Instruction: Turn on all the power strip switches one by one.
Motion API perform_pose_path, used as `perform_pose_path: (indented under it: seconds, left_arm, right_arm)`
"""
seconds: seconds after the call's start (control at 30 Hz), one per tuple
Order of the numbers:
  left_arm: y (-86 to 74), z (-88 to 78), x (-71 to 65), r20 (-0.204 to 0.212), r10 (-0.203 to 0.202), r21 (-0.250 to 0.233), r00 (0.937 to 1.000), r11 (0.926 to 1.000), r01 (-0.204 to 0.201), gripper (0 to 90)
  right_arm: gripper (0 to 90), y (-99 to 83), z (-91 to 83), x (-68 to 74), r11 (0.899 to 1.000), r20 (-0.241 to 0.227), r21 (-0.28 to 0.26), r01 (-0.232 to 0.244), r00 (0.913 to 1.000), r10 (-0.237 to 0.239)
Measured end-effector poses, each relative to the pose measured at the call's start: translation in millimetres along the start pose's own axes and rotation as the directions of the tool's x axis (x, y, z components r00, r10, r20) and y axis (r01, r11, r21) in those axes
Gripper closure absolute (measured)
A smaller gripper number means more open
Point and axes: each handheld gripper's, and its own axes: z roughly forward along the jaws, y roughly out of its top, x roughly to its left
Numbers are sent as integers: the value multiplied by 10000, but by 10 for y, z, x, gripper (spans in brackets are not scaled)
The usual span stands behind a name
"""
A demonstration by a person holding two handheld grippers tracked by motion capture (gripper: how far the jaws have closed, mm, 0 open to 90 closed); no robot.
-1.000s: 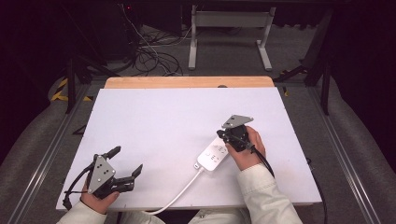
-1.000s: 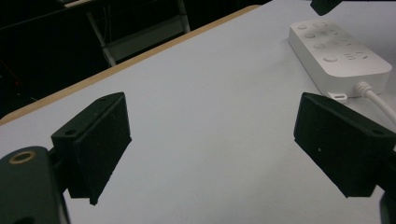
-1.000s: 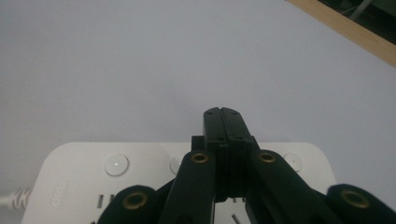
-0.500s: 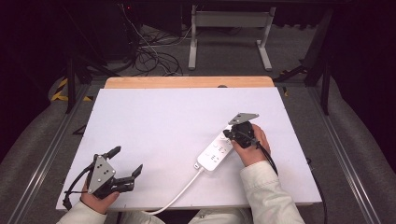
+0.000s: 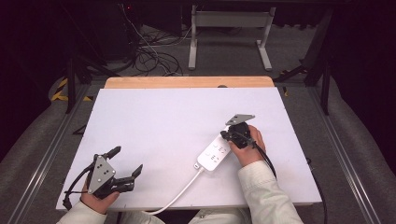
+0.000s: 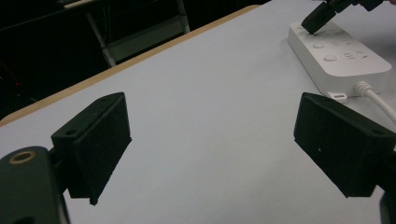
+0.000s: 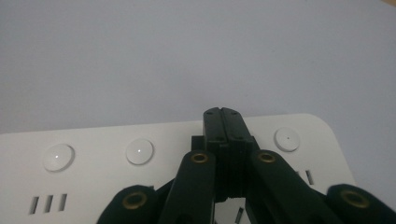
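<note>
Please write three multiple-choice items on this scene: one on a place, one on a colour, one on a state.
1. Where is the right gripper?
A. over the far end of the power strip
B. beside the left gripper
C. off the table

2. What colour is the power strip?
A. black
B. white
C. orange

3. How do the jaws of the left gripper stand?
A. closed on the cable
B. closed on nothing
C. wide apart on nothing

Answers:
1 A: the high view shows its tip on the strip's end away from the cable.
2 B: the casing is white in all views.
3 C: the left gripper view shows bare table between the pads.
</note>
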Motion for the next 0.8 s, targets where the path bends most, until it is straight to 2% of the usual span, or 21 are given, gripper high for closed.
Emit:
perform_pose_path:
  seconds: [0.5, 0.63, 0.8]
  left_arm:
    - [1, -1, -5, 5, 9, 1, 10000, 10000, -9, 113]
    - [1, -1, -7, 8, 9, 4, 10000, 10000, -9, 113]
    - [1, -2, -6, -1, 4, 8, 10000, 10000, -4, 113]
  right_arm:
    - [900, -1, 16, 17, 9999, 169, 151, 43, 9998, -46]
    - [900, -10, 29, 10, 9999, 105, 49, -154, 9998, 153]
    - [900, -5, 38, 30, 9999, 252, 114, -22, 9997, 19]
